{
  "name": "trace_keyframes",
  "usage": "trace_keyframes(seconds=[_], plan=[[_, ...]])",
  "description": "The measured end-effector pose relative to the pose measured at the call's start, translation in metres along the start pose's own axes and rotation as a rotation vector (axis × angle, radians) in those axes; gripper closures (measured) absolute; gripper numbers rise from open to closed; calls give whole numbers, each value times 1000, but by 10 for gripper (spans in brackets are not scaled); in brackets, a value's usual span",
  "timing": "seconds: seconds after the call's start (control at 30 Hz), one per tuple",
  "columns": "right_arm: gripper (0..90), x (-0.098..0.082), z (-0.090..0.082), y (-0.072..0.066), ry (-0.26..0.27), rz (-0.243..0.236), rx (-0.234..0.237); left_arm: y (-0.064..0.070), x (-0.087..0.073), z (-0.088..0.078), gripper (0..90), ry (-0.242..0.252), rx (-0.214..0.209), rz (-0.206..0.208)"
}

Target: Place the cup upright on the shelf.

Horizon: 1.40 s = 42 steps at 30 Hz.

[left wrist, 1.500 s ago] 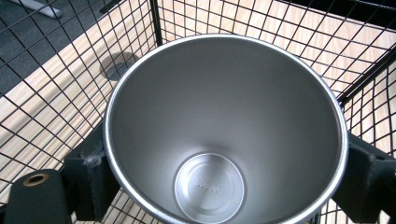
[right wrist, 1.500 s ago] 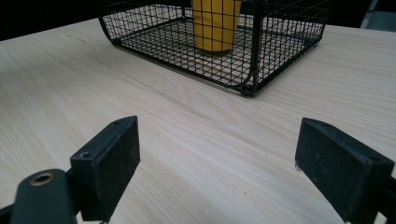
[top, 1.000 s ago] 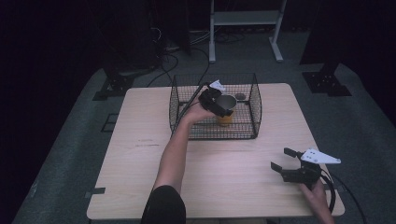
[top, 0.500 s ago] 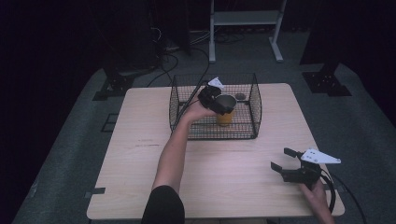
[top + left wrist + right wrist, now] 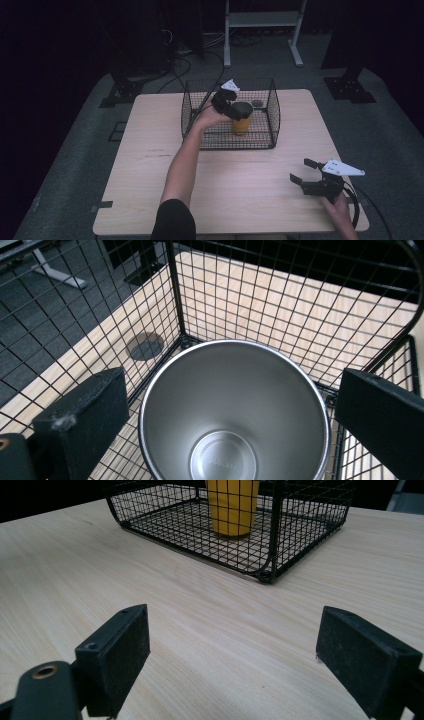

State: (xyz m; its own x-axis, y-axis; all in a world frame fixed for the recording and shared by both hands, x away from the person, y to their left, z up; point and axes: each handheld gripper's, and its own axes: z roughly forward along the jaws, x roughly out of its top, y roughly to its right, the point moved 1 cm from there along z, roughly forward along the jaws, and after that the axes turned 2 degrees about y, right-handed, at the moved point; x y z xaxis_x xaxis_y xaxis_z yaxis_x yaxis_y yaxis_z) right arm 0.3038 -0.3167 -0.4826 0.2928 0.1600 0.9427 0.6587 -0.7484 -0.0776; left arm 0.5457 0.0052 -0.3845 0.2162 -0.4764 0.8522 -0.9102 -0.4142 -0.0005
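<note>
High view: pale wooden table (image 5: 150, 150), grey carpet (image 5: 75, 165).

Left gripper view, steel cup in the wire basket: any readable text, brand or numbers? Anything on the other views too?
Stamped marking on the inside bottom of the yellow steel-lined cup: too small and blurred to read.
Faint dark marks on the light wooden table in the high view: too small to read.
Black wire basket, left gripper, right gripper: no text.

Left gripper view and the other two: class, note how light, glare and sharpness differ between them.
High view: dim, dark surround, table softly lit. Left gripper view: steel cup bright, soft sheen inside, near jaws slightly blurred. Right gripper view: evenly lit; wire basket sharp, jaws soft.
</note>
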Motion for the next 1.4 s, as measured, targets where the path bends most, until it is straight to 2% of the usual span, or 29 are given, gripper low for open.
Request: trace_keyframes(seconds=[0.37, 0.73, 1.0, 1.4], plan=[[129, 0, 0, 0, 1, 1, -2, 5, 7, -9, 4, 36, -7, 10], [129, 0, 0, 0, -5, -1, -14, 11, 6, -28, 4, 68, -8, 16], [129, 0, 0, -1, -6, -7, -20, 26, 2, -49, 5, 109, -16, 37], [129, 0, 1, -2, -9, -13, -24, 45, -6, -68, 5, 153, -40, 40]])
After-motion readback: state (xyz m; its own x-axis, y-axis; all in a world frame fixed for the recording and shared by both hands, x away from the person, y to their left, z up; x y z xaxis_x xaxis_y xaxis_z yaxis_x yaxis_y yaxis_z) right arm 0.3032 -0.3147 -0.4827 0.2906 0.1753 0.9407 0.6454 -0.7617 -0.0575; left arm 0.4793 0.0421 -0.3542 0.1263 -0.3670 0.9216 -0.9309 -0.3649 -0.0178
